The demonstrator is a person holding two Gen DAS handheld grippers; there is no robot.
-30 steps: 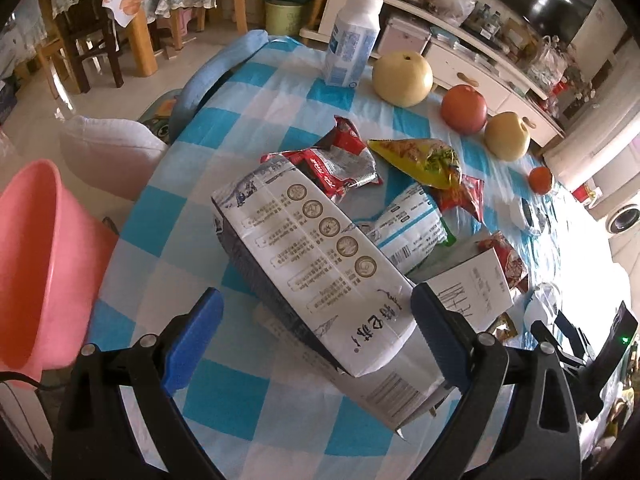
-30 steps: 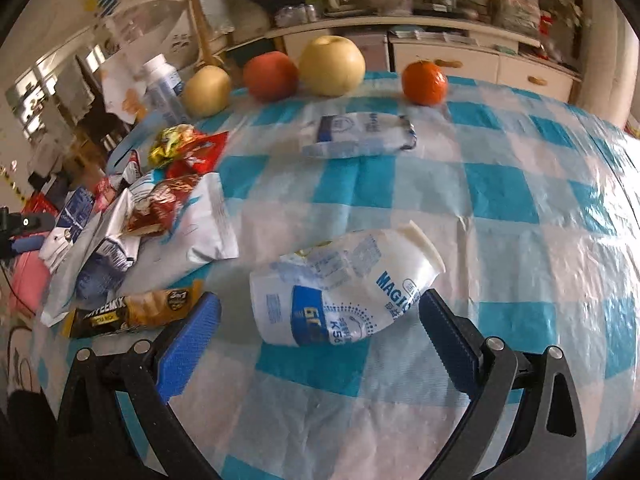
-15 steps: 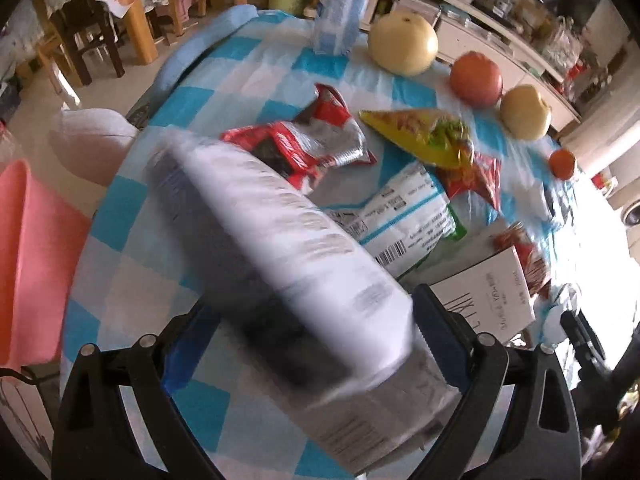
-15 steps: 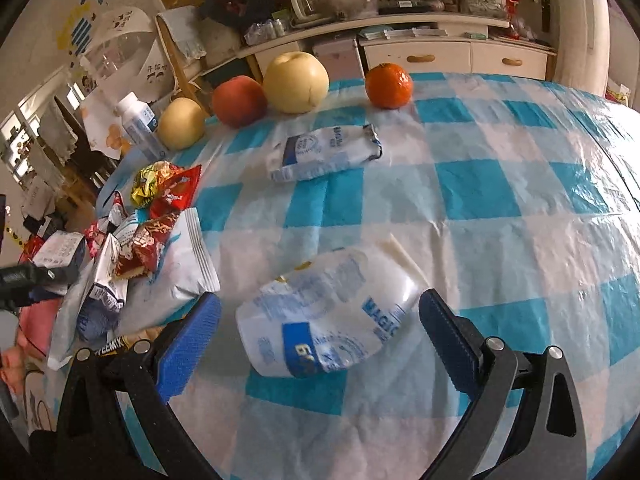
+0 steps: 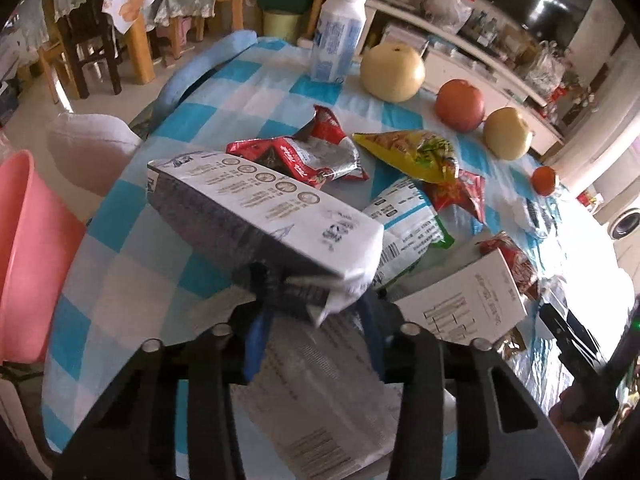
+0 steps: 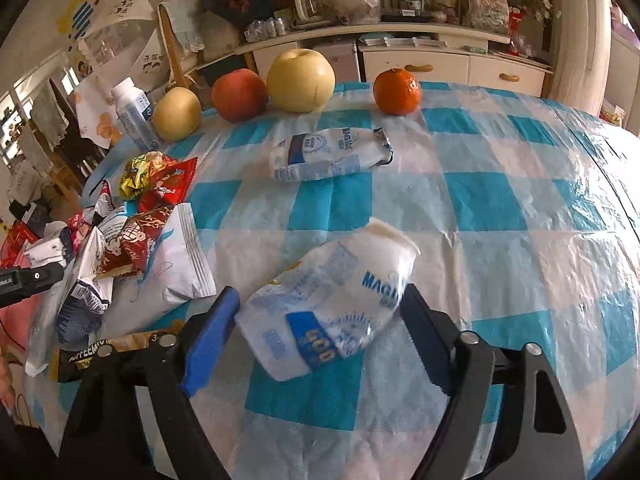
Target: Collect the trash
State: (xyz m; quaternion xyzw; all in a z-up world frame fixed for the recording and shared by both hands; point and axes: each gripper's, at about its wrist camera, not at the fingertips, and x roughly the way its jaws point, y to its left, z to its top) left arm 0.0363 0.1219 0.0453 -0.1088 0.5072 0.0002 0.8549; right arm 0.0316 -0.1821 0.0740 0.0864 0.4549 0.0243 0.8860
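Note:
A grey-and-white carton [image 5: 264, 208] slants up off the blue-checked tablecloth [image 5: 132, 272]. My left gripper [image 5: 314, 298] is shut on its crumpled near end. A printed paper sheet [image 5: 320, 400] lies under the fingers. In the right wrist view a crushed white-and-blue plastic bottle [image 6: 340, 300] sits tilted between the fingers of my right gripper [image 6: 320, 300]. Those jaws are closing, and both pads touch the bottle's sides.
A pink bin [image 5: 24, 248] stands off the table's left edge. Red [image 5: 296, 156] and yellow [image 5: 412, 152] wrappers, a white box [image 5: 464, 300], another crushed pouch [image 6: 328, 152], an upright milk bottle [image 5: 338, 36], pears, an apple [image 6: 240, 94] and an orange [image 6: 396, 86] are on the table.
The left jaws went from wide open to shut on the carton's end, and the carton tipped up. The right jaws narrowed onto the crushed bottle, which now tilts upward.

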